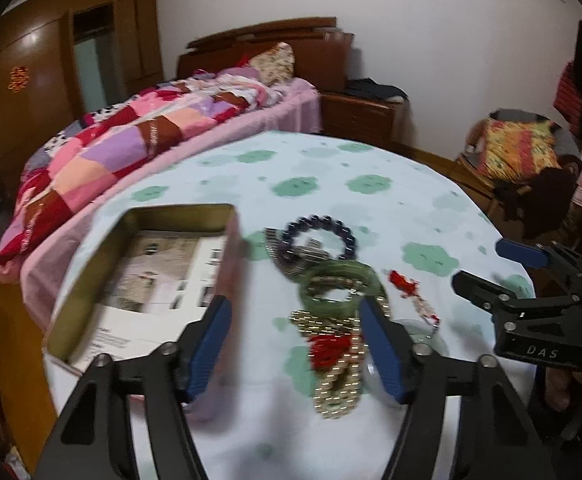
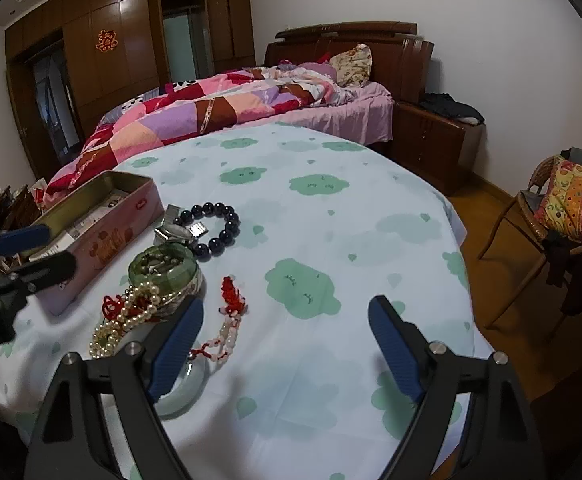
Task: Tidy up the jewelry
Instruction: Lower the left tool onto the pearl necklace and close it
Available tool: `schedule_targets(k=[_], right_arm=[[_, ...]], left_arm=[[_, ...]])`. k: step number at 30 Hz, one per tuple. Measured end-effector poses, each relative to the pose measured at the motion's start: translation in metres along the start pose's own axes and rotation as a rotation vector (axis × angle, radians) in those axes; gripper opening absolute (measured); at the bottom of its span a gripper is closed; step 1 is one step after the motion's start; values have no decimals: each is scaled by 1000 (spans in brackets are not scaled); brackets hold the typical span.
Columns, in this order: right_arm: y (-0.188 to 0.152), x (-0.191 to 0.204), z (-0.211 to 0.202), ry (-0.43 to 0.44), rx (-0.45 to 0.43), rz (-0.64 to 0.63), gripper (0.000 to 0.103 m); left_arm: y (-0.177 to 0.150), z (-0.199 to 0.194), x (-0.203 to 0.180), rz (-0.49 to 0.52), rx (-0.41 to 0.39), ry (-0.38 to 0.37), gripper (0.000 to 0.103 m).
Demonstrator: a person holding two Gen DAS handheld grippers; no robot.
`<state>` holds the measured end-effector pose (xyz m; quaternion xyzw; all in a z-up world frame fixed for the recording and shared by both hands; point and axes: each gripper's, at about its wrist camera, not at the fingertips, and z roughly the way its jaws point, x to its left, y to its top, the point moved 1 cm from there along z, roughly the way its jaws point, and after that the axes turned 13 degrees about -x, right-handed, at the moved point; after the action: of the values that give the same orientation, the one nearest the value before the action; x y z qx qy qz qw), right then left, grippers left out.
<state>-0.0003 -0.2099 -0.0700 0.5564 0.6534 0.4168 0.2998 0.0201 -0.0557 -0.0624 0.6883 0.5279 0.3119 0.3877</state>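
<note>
On round table point(image 2: 331, 216), pale cloth with green cloud print: open pink tin point(image 2: 103, 216) at 10 o'clock, jewelry heap beside it — dark bead bracelet point(image 2: 219, 228), green bangle point(image 2: 163, 268), pearl strand point(image 2: 127, 320), red-knot charm point(image 2: 231, 300). Left gripper point(image 1: 295, 344) jaws apart, straddling pearls, gripping nothing. Right gripper point(image 2: 287, 348) wide, empty, over bare cloth. Bed point(image 2: 231, 108) with patchwork quilt at 12 o'clock, wooden wardrobe point(image 2: 91, 60) at 11, wicker chair point(image 2: 539, 216) at 3.
</note>
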Motion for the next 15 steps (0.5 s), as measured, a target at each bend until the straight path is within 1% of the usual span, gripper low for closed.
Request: schedule_targets(k=[3,9,10,11,12,13,15], right_arm=[[0,-2,1,-7,-5,4,86],[-1,-8,9,-2,-1,18,86],[-2,-7,8,0,0,15,86],[-1,-6,10,2,0,13,86],[-1,-6,11,4,1,11,86],[-1,-5,11,5,3,6,86],[-1,-4,12,7,5,1,86]], left_arm=[[-5,11,-9,11,37,-31,53],[-11,31,-21,23,89,-61,50],[-12,33,-22,25,96,-65,43],[-13,36,-23,26,106,-74,38],[-15,39,-24,22,120,-87,25],[-16,42,-23,13,135,-98,8],[-17,40,-22,-1,136,-118,6]])
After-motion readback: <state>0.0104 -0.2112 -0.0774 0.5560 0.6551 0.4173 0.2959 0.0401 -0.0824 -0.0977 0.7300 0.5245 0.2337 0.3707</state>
